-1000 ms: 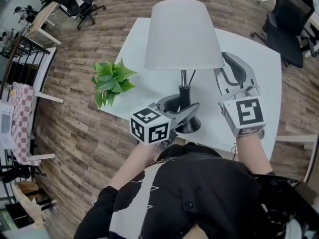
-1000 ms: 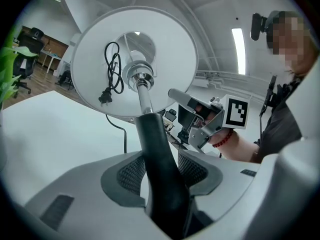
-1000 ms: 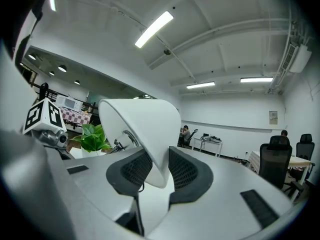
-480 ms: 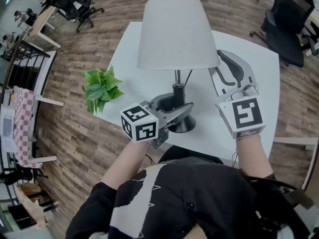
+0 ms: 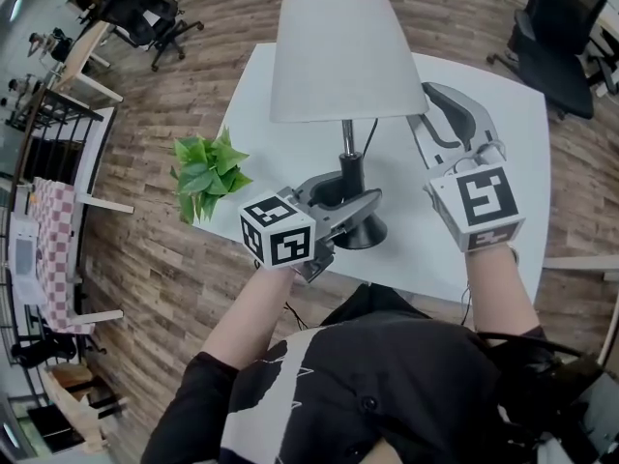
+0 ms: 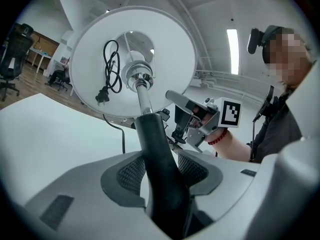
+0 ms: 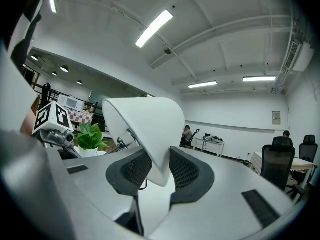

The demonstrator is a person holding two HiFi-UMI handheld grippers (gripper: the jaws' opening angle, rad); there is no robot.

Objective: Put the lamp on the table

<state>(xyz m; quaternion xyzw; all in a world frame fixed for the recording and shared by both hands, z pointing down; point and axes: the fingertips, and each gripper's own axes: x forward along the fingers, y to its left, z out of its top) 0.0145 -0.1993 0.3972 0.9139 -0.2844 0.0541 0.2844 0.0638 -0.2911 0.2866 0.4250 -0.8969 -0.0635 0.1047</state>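
**Head view: lamp gripped at two places over the table's near edge**

The lamp (image 5: 346, 114) stands upright at the near side of the white table (image 5: 503, 124), close to the person's body. Its round black base (image 5: 364, 232) lies over the tabletop. From this steep angle it is hard to say whether the base rests on the surface or sits just above it.

The left gripper (image 5: 350, 199) comes in from the near left. In the left gripper view its two ribbed pads press on either side of the black stem (image 6: 155, 154), pinching it low down, above the base.

The right gripper (image 5: 440, 104) reaches up along the lamp's right side. The right gripper view shows the lower rim of the white shade (image 7: 150, 129) caught between its pads, with both pads against it.

A coiled black cord (image 6: 111, 66) with its plug hangs inside the shade.

A green potted plant (image 5: 206, 172) sits at the table's left edge, well apart from the lamp. A black office chair (image 5: 556, 37) stands on the wooden floor (image 5: 174, 269) beyond the far right corner.
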